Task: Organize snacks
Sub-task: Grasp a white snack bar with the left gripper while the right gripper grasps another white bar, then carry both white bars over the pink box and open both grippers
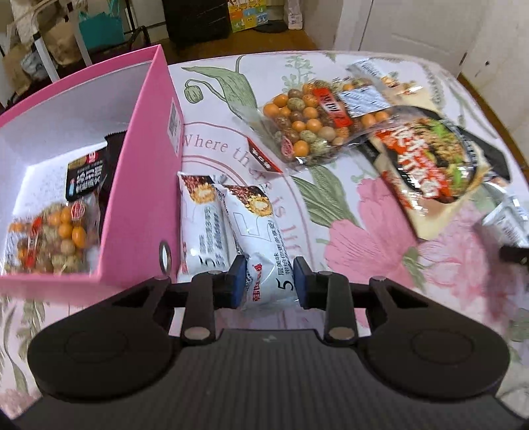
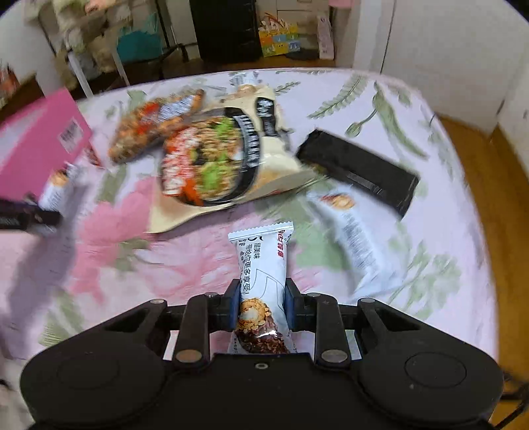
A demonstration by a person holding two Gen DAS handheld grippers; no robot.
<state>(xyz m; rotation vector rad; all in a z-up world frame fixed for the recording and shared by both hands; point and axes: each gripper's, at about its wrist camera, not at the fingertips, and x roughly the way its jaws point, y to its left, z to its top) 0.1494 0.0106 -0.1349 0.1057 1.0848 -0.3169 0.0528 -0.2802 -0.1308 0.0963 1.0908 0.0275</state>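
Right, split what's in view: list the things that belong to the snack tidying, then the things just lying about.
Job:
pink box
white snack bars
coated-nut bag
noodle pouch
black packet

Lying about:
floral tablecloth
teal bag
colourful carton

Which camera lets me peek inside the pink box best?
The left wrist view. It looks into the pink box, showing a mixed-nut bag and a dark packet inside. The right wrist view catches only a blurred outer corner at its left edge.
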